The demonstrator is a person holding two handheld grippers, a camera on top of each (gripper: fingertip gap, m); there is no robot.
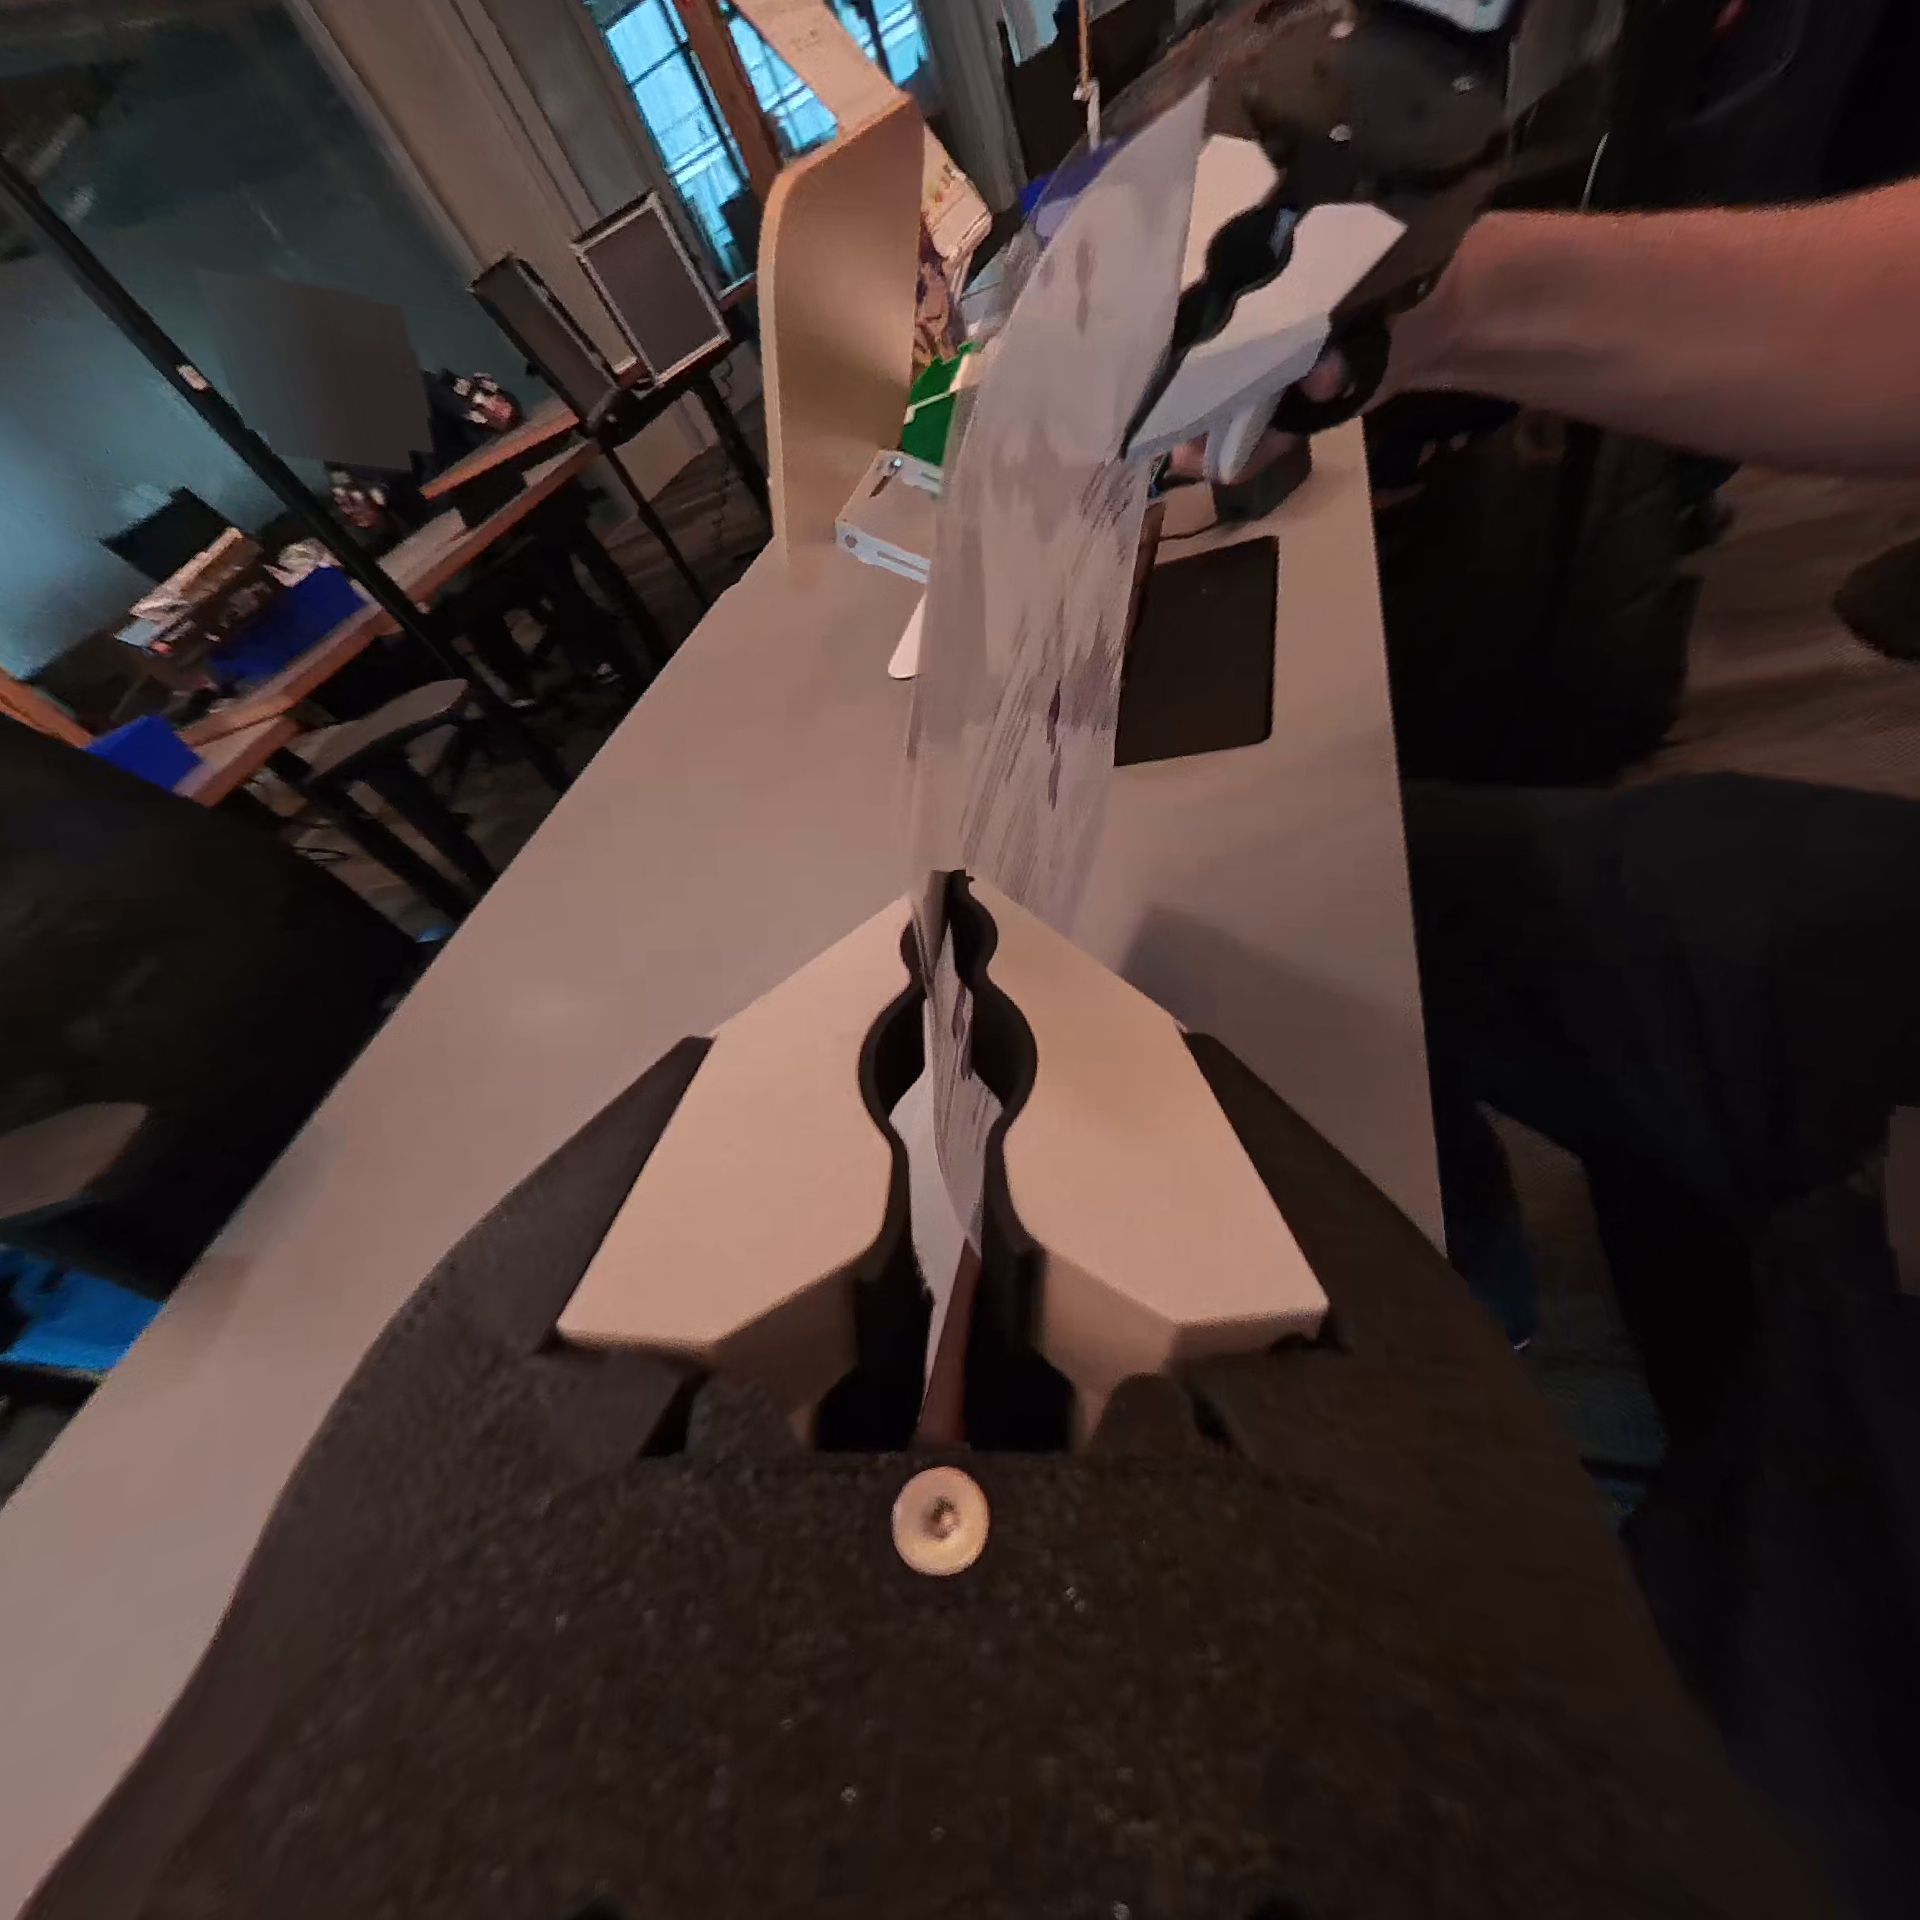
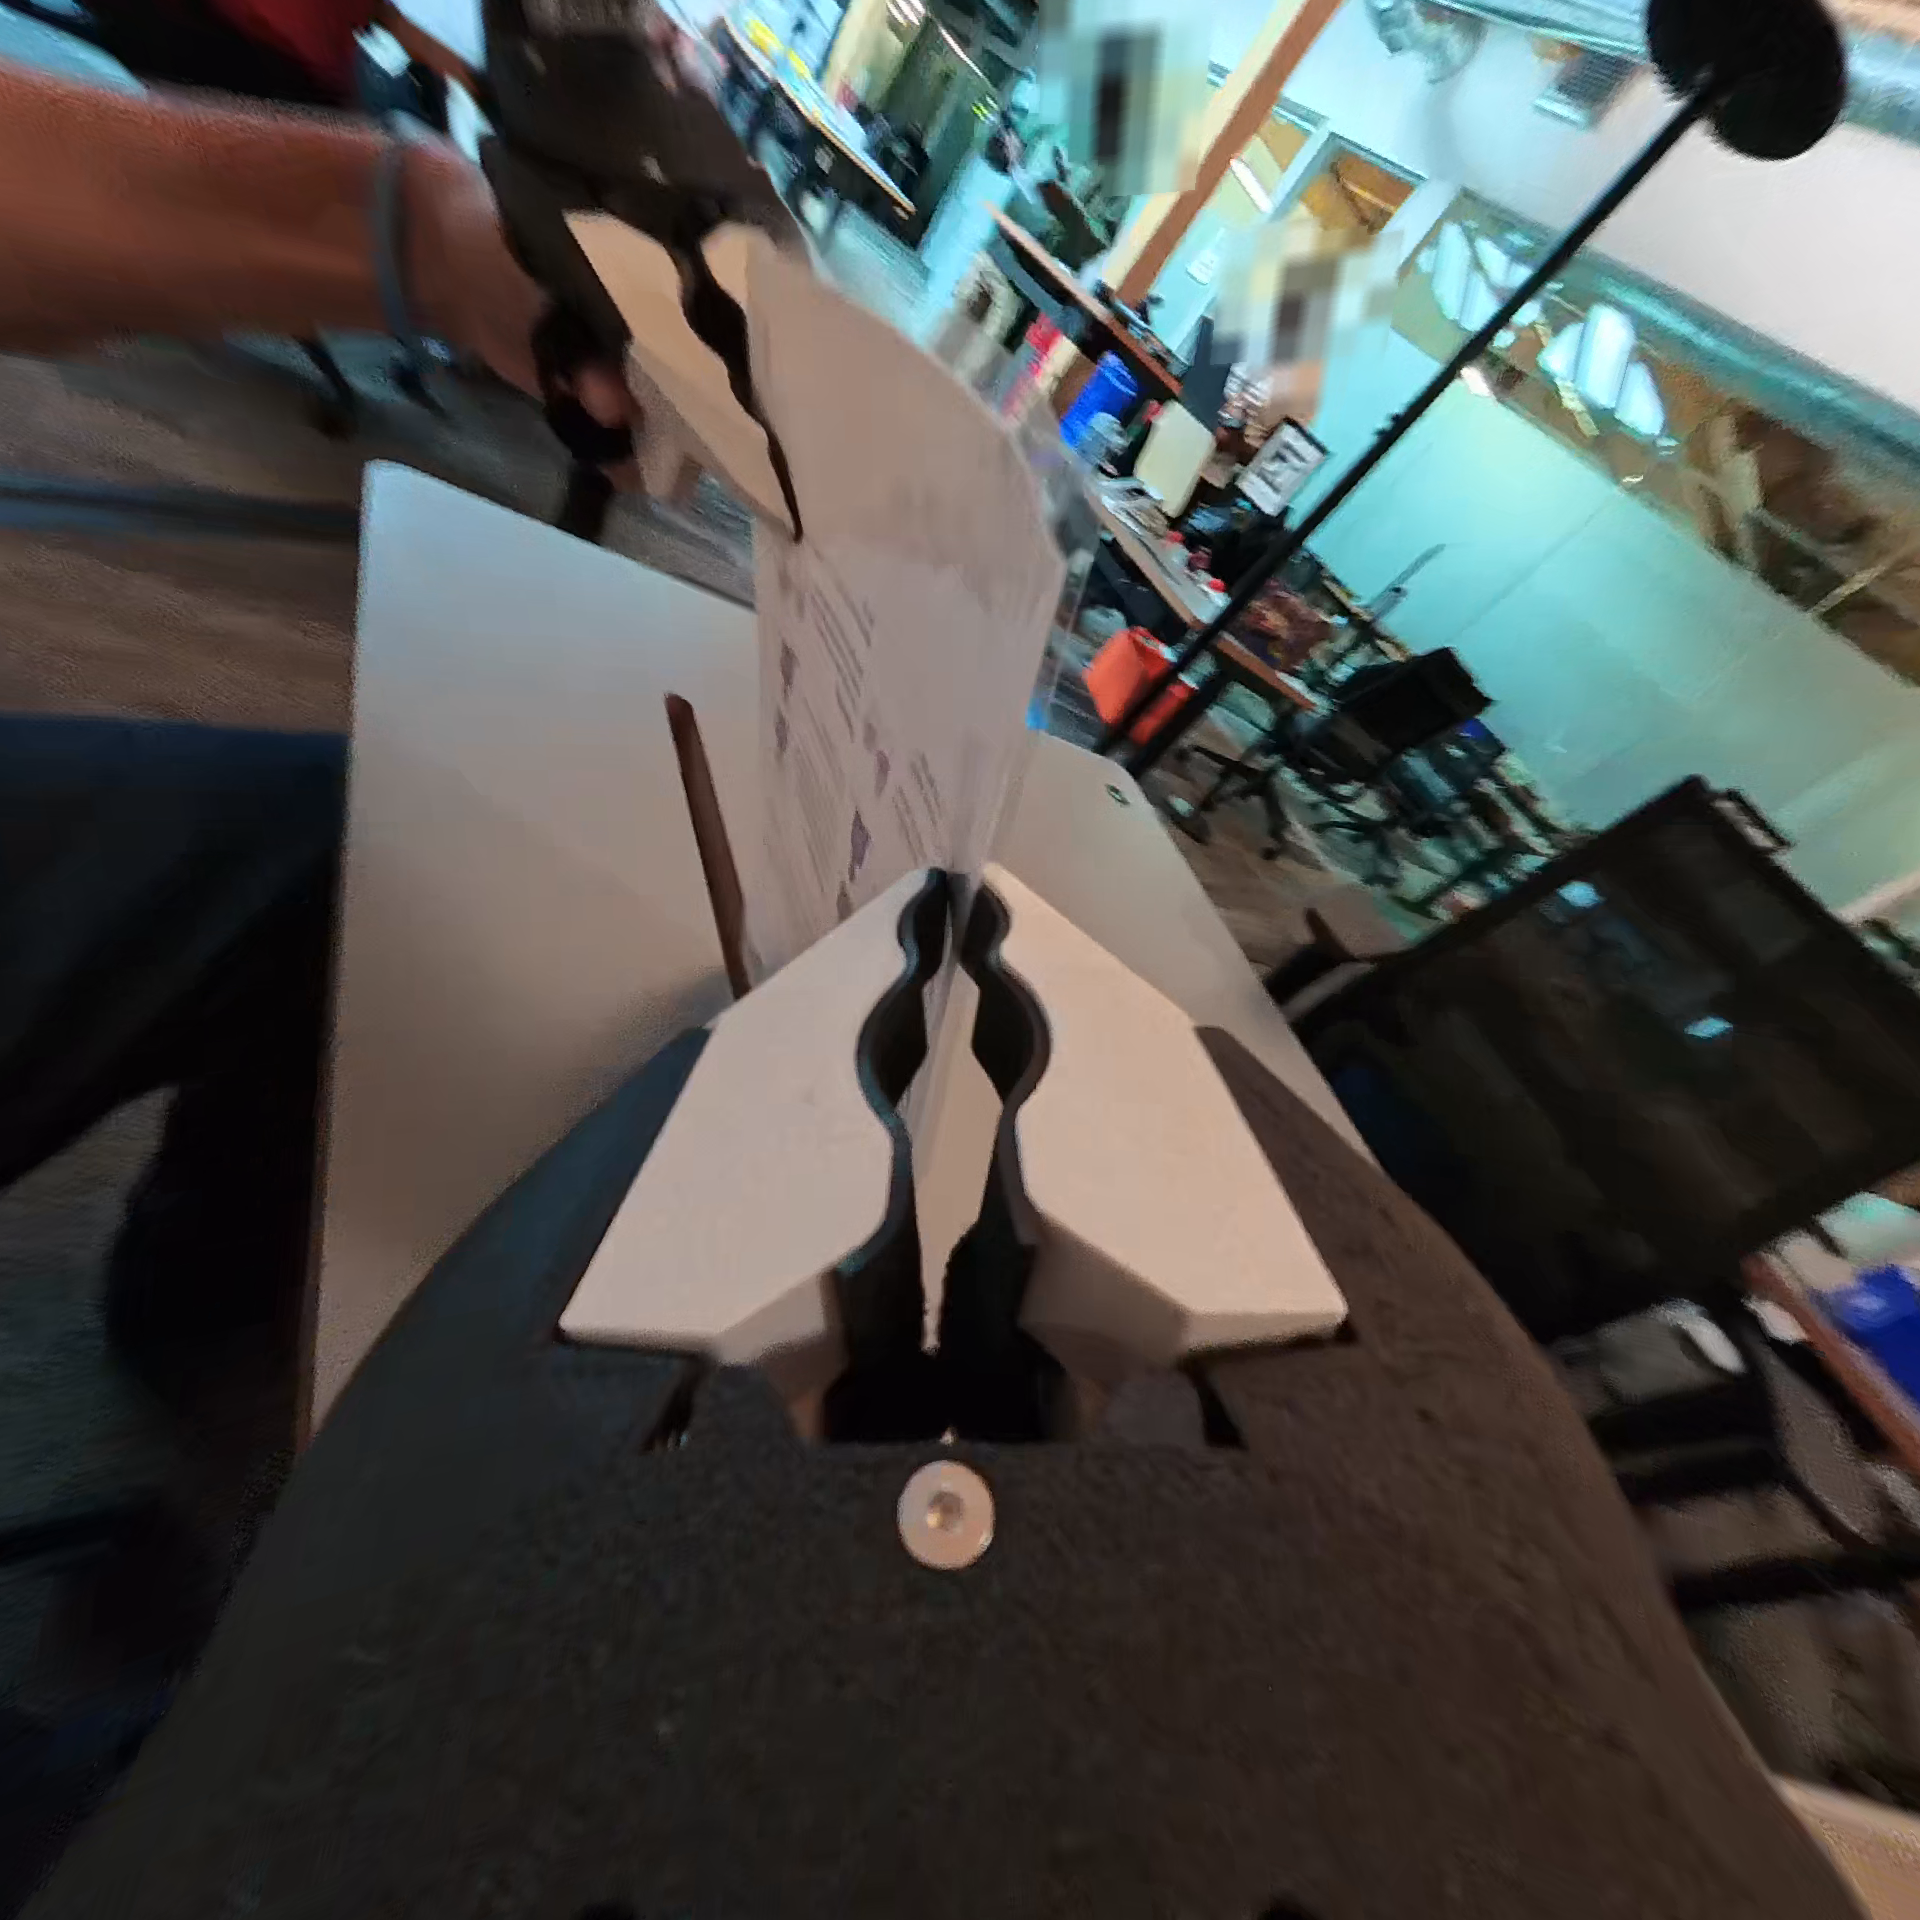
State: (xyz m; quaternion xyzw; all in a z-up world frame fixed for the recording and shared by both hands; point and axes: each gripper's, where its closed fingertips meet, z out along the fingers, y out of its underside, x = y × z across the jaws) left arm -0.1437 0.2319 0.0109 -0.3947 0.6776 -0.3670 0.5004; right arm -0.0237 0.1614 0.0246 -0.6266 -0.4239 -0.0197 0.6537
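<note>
Gripping one printed sheet at opposite ends, lifted clear above the white counter: left tool clamped at frame centre, right tool clamped upper right. Lay beneath: dark pencil, black pad.

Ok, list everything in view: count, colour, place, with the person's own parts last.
printed sheet: one, white with purple marks, held in the air between both tools, above the table
table: one, pale grey top, under the sheet
black panel: one, set in the tabletop beyond the sheet
brown rod: one, by the sheet's lower edge on the table
curved beige board: one, upright at the table's far end
black chair: one, right of the table
forearm: one, bare, behind the right tool
left tool: shut on the sheet's near edge
right tool: shut on the opposite edge
</note>
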